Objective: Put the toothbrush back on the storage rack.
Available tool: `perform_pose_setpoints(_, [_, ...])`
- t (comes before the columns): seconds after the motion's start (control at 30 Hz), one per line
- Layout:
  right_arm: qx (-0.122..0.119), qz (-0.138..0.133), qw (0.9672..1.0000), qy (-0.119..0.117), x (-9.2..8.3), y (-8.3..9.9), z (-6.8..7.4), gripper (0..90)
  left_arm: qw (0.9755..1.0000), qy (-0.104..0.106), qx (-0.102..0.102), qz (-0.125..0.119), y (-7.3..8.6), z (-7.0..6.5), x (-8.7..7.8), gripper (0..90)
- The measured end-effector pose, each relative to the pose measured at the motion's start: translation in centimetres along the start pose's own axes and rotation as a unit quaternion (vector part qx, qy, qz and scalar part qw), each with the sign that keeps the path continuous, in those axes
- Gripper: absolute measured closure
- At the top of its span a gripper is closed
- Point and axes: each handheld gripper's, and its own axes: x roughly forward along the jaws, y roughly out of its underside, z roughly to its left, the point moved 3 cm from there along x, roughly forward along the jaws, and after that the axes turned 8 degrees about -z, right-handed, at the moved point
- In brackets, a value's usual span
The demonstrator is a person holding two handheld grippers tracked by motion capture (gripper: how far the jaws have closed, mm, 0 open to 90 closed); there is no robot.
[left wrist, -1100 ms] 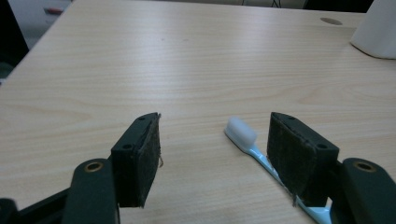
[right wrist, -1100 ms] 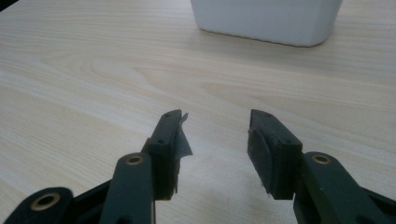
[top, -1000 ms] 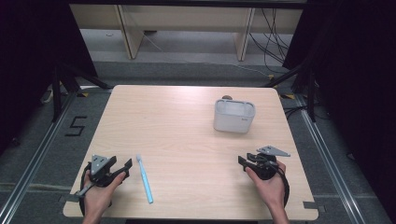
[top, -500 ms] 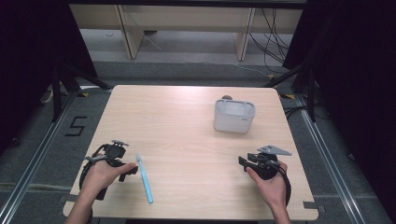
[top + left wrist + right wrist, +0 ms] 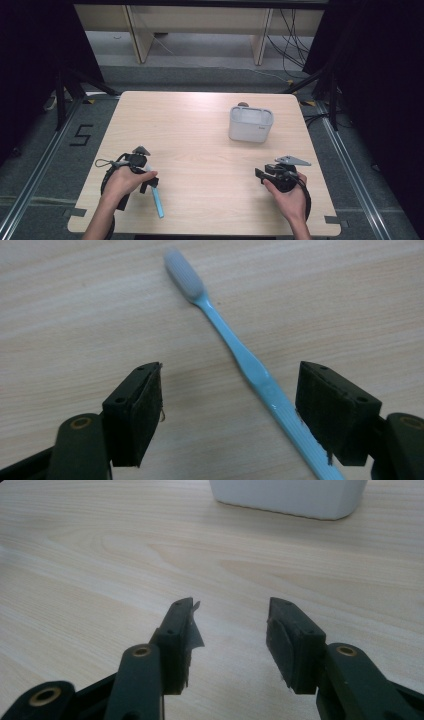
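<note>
1. Table (image 5: 200, 130): pale wood-grain laminate, flat and smooth. A hard handle can skid on it, so the grip is best closed square, not dragged.
2. Container (image 5: 251, 123): white, boxy, rounded corners, matte plastic look. It stands on the far right part of the table, well apart from the toothbrush. Contents cannot be told.
3. Left gripper (image 5: 230, 410): held over the toothbrush, jaws just opened wide with the handle between them, nearer the right pad and untouched. Judged step: pick up the toothbrush. The jaws should be centred over the handle and lowered until the pads straddle it before closing.
4. Right gripper (image 5: 230, 630): parked near the table's right front, jaws released, nothing between them. Pad lining on one jaw looks frayed.
5. Toothbrush (image 5: 235, 350): light blue, thin, glossy plastic, waisted neck, ribbed lower handle, pale bristle head. It lies flat near the left front edge. The ribbed section is judged the better grip point.
</note>
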Motion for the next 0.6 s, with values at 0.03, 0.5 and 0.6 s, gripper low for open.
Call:
perform_pose_setpoints(0.03, [0.000, 0.001, 1.0000, -0.002, 0.0, 0.0, 0.0, 54.5, 1.0000, 0.002, 0.001, 0.003, 0.1, -0.2, 0.2, 26.6])
perform_pose_setpoints(0.5, [0.017, 0.001, 0.9999, -0.005, 0.2, 0.0, 0.4, 54.6, 0.9979, -0.014, 0.015, 0.061, 0.3, -1.9, 1.6, 30.6])
perform_pose_setpoints(0.6, [0.023, 0.003, 0.9997, -0.009, 0.2, 0.1, 0.5, 54.5, 0.9979, -0.016, 0.018, 0.060, 0.3, -1.9, 1.7, 31.1])
